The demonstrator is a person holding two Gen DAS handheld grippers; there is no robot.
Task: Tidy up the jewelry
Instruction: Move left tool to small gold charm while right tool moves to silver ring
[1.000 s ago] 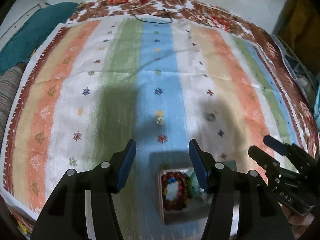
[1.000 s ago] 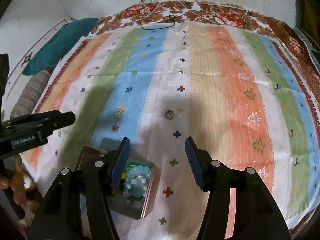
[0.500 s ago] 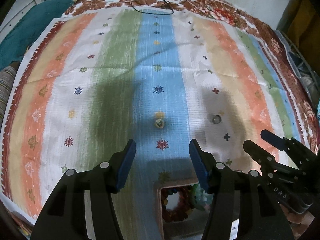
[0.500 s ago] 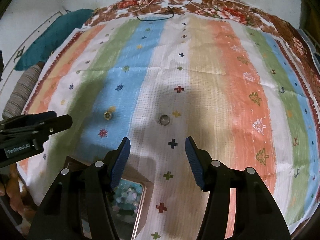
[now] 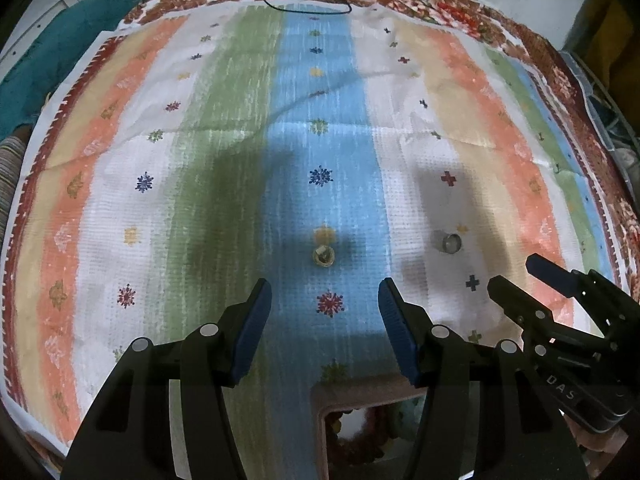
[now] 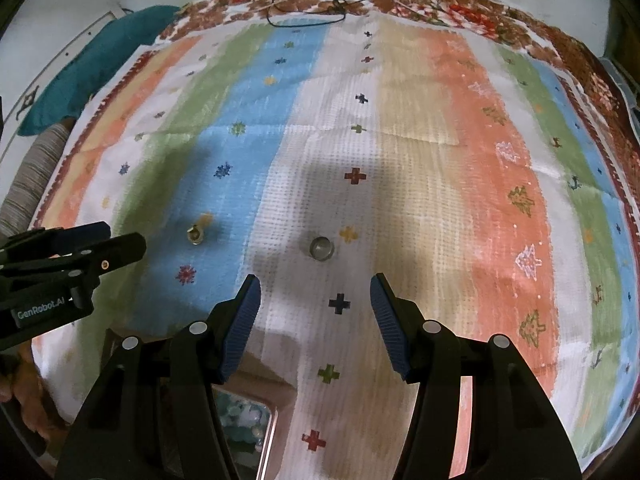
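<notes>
A small gold ring (image 5: 323,256) (image 6: 196,234) lies on the blue stripe of the cloth, just ahead of my left gripper (image 5: 325,299), which is open and holds nothing. A silver ring (image 5: 451,242) (image 6: 321,248) rests on the white stripe, straight in front of my right gripper (image 6: 315,291), also open and bare. A wooden-rimmed jewelry box (image 5: 360,396) (image 6: 264,384) sits at the near edge below both grippers; a reddish bead bracelet (image 5: 360,436) and pale green beads (image 6: 240,420) lie inside it, partly hidden by the fingers.
The striped cloth (image 5: 224,152) covers a bed with a floral brown border (image 6: 480,4). A black cord (image 5: 308,4) lies at the far edge. A teal pillow (image 6: 100,64) and a striped bolster (image 6: 28,176) sit at the left.
Both grippers have moved forward and lower over the cloth. The two rings have come nearer to the fingertips, and the box has slid toward the bottom of each view.
</notes>
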